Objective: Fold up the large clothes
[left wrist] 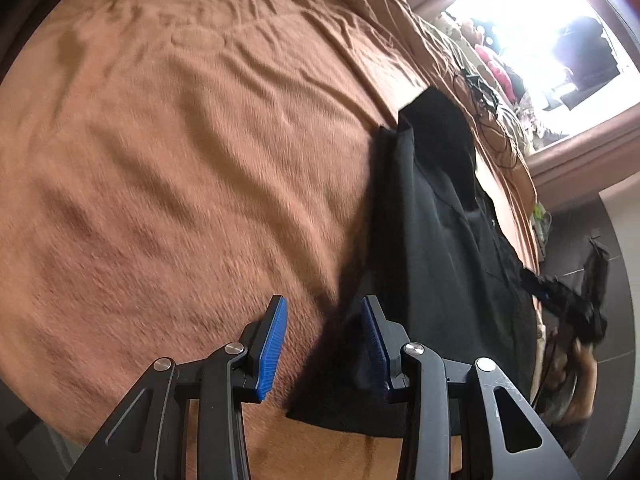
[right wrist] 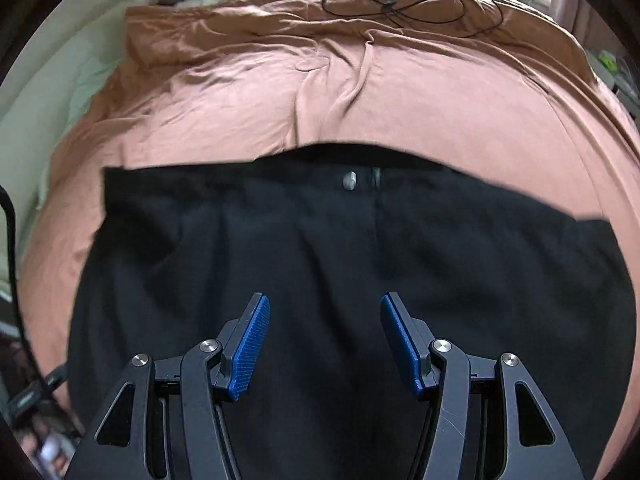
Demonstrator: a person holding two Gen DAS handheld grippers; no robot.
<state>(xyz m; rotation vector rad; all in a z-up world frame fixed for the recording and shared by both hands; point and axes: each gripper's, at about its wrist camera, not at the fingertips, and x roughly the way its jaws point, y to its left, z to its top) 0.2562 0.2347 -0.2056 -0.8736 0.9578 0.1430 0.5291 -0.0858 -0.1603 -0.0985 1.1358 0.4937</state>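
Black trousers [right wrist: 320, 264] lie flat on the brown bedspread [right wrist: 248, 96], waistband and metal button [right wrist: 349, 179] toward the far side. My right gripper [right wrist: 325, 300] hovers open over the middle of them, with nothing between its blue pads [right wrist: 248, 348]. In the left wrist view the same trousers [left wrist: 432, 220] run along the right of the bed. My left gripper [left wrist: 324, 302] is open at their near left edge, over the bedspread [left wrist: 180, 160]. Its right finger [left wrist: 374, 344] is above the dark cloth, and nothing is gripped.
Black cables [right wrist: 400, 4] lie tangled at the far side of the bed, beside a pale quilt [right wrist: 60, 92] on the left. A bright window [left wrist: 532, 12] and clutter [left wrist: 496, 68] sit beyond the bed. A person's hand [left wrist: 580, 376] shows at the right edge.
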